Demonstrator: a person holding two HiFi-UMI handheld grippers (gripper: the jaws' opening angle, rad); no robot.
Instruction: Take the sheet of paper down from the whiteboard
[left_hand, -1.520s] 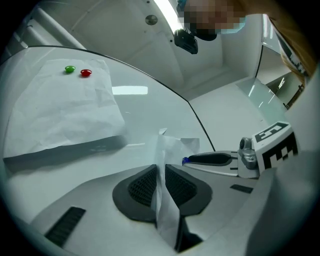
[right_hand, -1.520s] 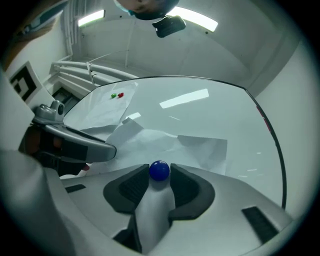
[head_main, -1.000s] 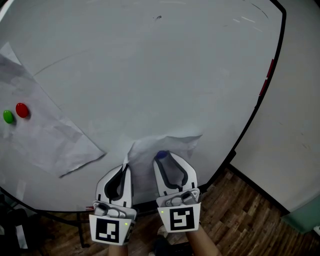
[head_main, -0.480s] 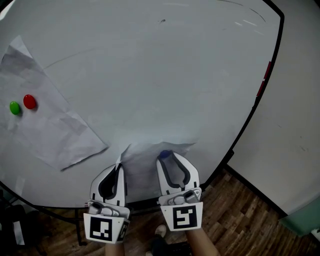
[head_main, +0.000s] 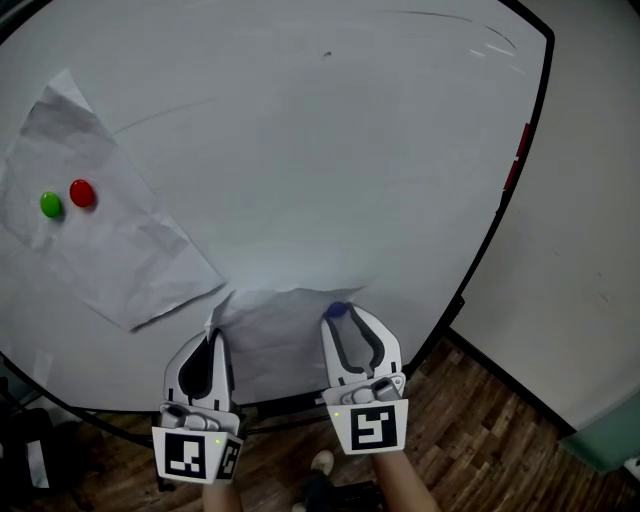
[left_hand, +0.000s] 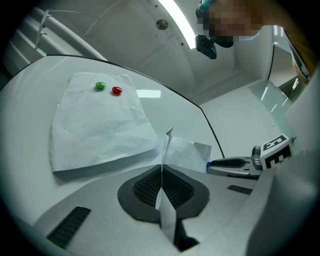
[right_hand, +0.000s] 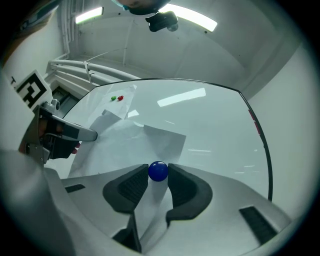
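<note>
At the whiteboard's (head_main: 300, 150) bottom edge, the sheet (head_main: 275, 335) is held two ways. Your left gripper (head_main: 213, 338) is pinched tight on its left edge, probably so it can't drop. Your right gripper (head_main: 343, 314) clasps the blue magnet (head_main: 337, 311) pinning it (seemingly its only fastening). A second sheet (head_main: 110, 235), under a green magnet (head_main: 50, 205) and red magnet (head_main: 82, 193), hangs well apart, upper left.

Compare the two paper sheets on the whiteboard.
The far sheet is pinned by a green magnet and a red magnet; the near sheet has one blue magnet, clamped in the right gripper. The left gripper pinches the near sheet's edge; the far sheet is untouched. Both are white and creased.
</note>
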